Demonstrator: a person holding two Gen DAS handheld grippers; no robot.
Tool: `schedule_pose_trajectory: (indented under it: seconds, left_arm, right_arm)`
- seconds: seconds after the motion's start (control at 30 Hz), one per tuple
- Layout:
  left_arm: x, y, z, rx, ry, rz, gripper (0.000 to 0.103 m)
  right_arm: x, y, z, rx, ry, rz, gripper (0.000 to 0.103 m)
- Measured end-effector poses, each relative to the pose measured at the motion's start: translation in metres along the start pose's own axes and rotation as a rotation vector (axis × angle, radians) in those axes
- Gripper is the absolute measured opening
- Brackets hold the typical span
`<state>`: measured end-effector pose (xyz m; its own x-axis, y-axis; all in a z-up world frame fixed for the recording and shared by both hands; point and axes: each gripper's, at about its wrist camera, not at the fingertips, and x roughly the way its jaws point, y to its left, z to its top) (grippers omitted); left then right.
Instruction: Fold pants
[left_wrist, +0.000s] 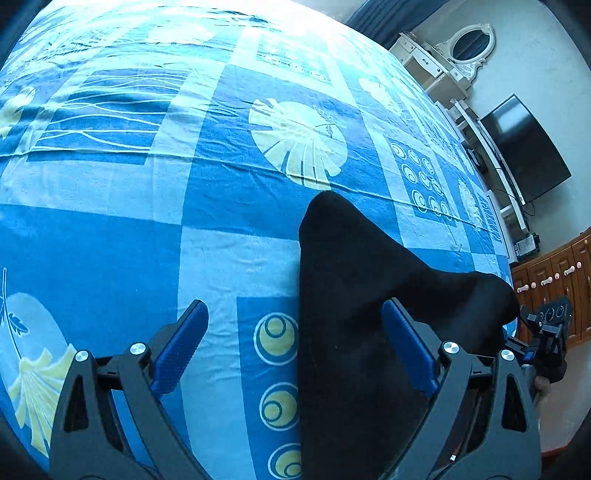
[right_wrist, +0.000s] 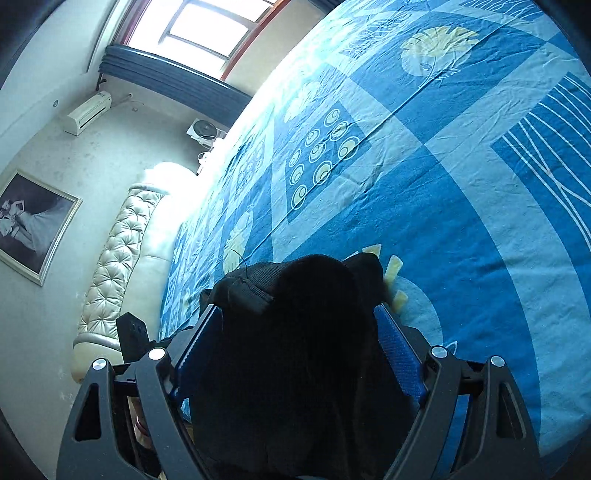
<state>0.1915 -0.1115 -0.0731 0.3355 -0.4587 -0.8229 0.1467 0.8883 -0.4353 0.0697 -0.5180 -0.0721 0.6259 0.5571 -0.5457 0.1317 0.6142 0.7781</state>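
Two grippers are working the black pants (left_wrist: 354, 280) over the bed (left_wrist: 221, 221): the left gripper (left_wrist: 295, 332) is hanging spread, cloth draping its right finger. The right gripper (right_wrist: 295, 332) is seemingly pinching a bunched wad; spreading it flat first should be giving a cleaner fold.

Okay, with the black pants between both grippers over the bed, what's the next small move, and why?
Probably shut the left gripper on the black pants. Its fingers stand wide apart with the cloth only draped across, while the right gripper has fabric bunched between its fingers above the blue bedsheet.
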Motion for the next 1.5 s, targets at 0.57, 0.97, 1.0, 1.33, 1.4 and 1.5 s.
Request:
schedule_pose_trajectory:
  seconds: [0.57, 0.97, 1.0, 1.33, 1.4, 1.5]
  left_arm:
    - [0.051, -0.017, 0.021, 0.088, 0.021, 0.251, 0.096]
    - [0.029, -0.008, 0.018, 0.083, 0.029, 0.113, 0.099]
    - [0.023, -0.006, 0.013, 0.079, 0.034, 0.087, 0.099]
    - [-0.014, 0.014, -0.067, -0.004, 0.103, -0.152, 0.099]
    - [-0.014, 0.014, -0.078, -0.044, 0.129, -0.217, 0.099]
    - [-0.018, 0.009, -0.093, -0.047, 0.134, -0.244, 0.099]
  right_arm:
    - [0.019, -0.046, 0.005, 0.03, 0.045, -0.032, 0.008]
    - [-0.016, -0.052, -0.005, 0.154, -0.014, 0.131, 0.059]
    - [-0.026, -0.049, -0.008, 0.149, -0.031, 0.128, 0.069]
    - [-0.049, -0.042, -0.058, 0.087, 0.07, 0.142, 0.076]
    - [-0.05, -0.043, -0.061, 0.089, 0.06, 0.157, 0.079]
    - [-0.051, -0.044, -0.06, 0.108, 0.054, 0.177, 0.081]
